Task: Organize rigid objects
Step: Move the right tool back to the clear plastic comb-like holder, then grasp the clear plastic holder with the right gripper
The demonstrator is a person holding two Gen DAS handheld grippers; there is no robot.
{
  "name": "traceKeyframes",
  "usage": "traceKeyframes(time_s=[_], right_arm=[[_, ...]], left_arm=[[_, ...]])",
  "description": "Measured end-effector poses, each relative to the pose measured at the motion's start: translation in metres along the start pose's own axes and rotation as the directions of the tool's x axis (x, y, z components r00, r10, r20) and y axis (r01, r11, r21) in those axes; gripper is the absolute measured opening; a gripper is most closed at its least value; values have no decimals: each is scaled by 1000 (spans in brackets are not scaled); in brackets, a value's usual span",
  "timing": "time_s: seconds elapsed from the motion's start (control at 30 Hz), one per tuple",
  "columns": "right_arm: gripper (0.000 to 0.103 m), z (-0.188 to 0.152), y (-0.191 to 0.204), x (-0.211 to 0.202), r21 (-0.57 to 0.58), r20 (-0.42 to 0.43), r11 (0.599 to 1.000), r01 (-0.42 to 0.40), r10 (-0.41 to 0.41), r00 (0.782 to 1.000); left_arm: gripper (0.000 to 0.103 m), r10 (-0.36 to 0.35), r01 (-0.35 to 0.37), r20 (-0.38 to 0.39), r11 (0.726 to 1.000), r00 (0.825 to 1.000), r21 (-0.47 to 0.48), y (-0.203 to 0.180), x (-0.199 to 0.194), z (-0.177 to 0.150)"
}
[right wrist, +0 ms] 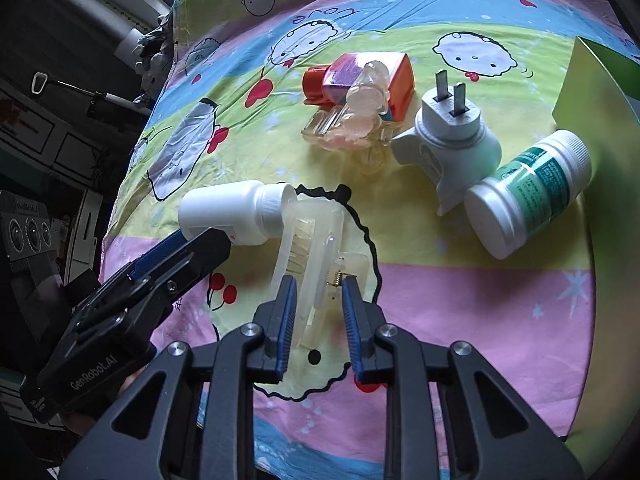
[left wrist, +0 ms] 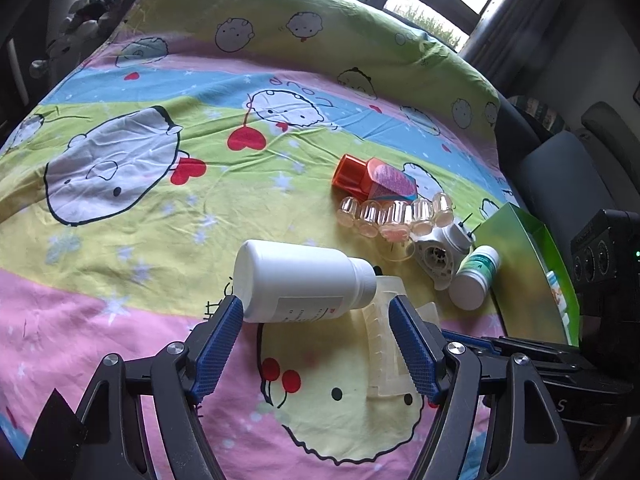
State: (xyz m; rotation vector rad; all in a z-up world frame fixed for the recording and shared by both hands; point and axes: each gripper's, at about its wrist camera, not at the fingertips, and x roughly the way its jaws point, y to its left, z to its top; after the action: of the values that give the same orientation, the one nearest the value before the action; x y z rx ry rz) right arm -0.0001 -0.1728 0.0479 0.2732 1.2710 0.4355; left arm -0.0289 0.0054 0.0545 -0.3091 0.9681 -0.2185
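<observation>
Left gripper (left wrist: 316, 312) gapes beside a white pill bottle (left wrist: 300, 280) half-hiding a translucent clip (right wrist: 316, 248) — right gripper (right wrist: 318, 300), part-open, straddles it without visible contact.

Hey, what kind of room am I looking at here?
Probably a bedroom: the objects lie on a cartoon-print bedsheet over a soft, wrinkled surface, with windows behind and plush toys at the far corner.

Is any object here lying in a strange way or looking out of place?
Yes. Both bottles lie on their sides: the white bottle and the green-label bottle. The white bottle's cap end rests on the translucent clip. The plug-in device lies tipped with its prongs in the air. Nothing looks spilled or broken.
</observation>
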Motion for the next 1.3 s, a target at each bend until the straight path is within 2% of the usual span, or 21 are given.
traceKeyframes(time_s=[0.1,0.17,0.2,0.43,0.6,0.67,0.8,0.9,1.03,1.1,1.17,1.3], right_arm=[[29,1,-5,-11,24,46,1000,-15,14,999],[42,3,-12,-18,60,75,998,-36,31,997],[45,3,-16,-20,83,90,995,-49,41,995],[49,6,-31,-17,182,95,973,-142,126,987],[53,7,-28,-7,193,65,971,-141,131,989],[54,7,-27,-2,200,53,971,-134,126,991],[55,8,-29,5,212,35,973,-87,81,996],[56,7,-30,8,216,29,972,-91,87,996],[56,8,-29,12,209,19,972,-108,107,994],[56,7,-25,12,189,18,977,-95,94,995],[51,7,-21,10,164,22,984,-64,62,998],[52,7,-18,-8,140,92,988,-58,45,995]], left_arm=[[75,-17,17,-9,1000,1000,10,-3,0,-1],[75,-42,42,-20,999,999,18,-6,0,-2],[75,-56,57,-25,998,998,23,-8,0,-2],[75,-170,175,-75,982,983,65,-24,8,-10],[75,-225,234,-108,969,968,82,-33,22,-15],[73,-224,234,-115,969,968,85,-34,27,-16],[62,-239,250,-130,965,962,76,-34,33,-17],[50,-256,267,-142,961,956,66,-34,38,-19],[50,-253,265,-135,961,958,77,-37,38,-20],[50,-237,250,-125,963,963,97,-40,36,-20],[49,-219,231,-109,966,970,115,-46,32,-20],[48,-242,250,-76,960,967,125,-57,20,-14]])
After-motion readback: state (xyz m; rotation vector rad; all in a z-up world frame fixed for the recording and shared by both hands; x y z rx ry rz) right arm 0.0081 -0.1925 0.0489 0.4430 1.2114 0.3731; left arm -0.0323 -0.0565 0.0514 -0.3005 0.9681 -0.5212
